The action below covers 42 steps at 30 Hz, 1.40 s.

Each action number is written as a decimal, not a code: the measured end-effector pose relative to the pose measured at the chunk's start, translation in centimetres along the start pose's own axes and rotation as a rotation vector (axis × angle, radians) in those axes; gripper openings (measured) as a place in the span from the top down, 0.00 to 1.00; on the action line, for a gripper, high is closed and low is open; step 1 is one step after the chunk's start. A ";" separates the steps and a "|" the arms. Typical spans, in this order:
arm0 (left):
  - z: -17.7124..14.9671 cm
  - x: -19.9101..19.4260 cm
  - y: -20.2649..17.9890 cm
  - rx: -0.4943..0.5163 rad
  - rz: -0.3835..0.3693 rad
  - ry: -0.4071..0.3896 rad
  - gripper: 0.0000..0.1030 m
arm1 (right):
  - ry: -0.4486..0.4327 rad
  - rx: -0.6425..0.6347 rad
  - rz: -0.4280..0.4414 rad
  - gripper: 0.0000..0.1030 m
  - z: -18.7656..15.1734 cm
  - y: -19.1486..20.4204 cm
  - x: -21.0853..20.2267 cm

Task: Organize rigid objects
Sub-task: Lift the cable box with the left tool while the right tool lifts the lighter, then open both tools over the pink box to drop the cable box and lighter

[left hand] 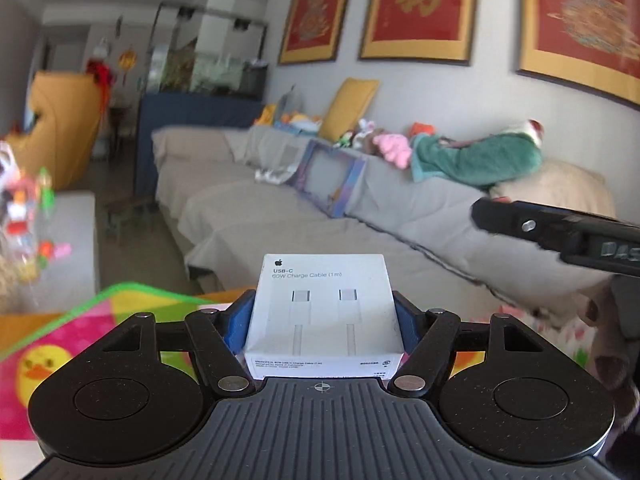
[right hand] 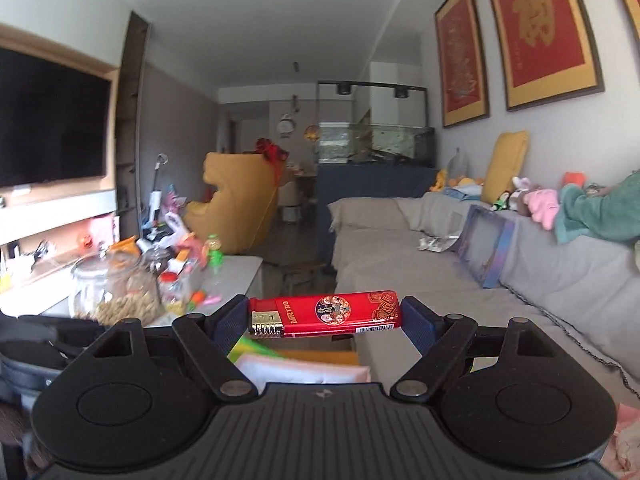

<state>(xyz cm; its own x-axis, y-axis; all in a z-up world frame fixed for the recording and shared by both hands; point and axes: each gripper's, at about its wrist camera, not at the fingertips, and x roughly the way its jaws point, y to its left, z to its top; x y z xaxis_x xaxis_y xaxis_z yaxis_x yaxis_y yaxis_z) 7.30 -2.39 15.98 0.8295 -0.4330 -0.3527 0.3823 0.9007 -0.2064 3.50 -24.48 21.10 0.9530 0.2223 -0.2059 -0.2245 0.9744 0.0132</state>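
Carrying step, I judge: left gripper (left hand: 325,316) clamps the cable box (left hand: 324,312) beside the sofa (left hand: 280,216); right gripper (right hand: 325,316) clamps the lighter (right hand: 325,314). Next, each needs a resting spot.

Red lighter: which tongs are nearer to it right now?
Right. The right tongs clamp the red lighter end to end; the left tongs are shut on the white cable box.
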 end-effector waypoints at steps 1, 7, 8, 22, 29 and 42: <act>-0.1 1.5 0.3 -0.033 -0.006 0.015 0.28 | 0.009 0.010 -0.007 0.20 0.4 -0.3 1.1; -3.8 8.7 2.9 -0.134 0.017 0.186 0.29 | 0.136 0.045 -0.013 0.20 -0.3 -1.1 7.8; -4.3 9.0 3.3 -0.145 0.025 0.184 0.31 | 0.158 0.041 -0.019 0.20 -0.7 -0.9 9.1; -5.3 7.6 3.1 -0.032 0.060 0.201 0.31 | 0.387 0.091 -0.052 0.20 -8.8 0.0 13.8; -6.5 3.4 3.6 -0.116 -0.036 0.233 0.46 | 0.377 0.049 -0.070 0.20 -10.4 -0.9 9.7; -7.0 8.8 3.7 -0.171 -0.024 0.276 0.66 | 0.444 0.099 -0.091 0.20 -14.7 -1.5 4.8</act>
<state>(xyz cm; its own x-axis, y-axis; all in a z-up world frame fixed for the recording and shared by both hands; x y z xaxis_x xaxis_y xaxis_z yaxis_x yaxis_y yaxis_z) 13.14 -3.16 5.72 0.6704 -0.4683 -0.5756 0.3065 0.8812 -0.3599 5.42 -25.35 5.74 0.7835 0.1204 -0.6096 -0.1026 0.9926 0.0642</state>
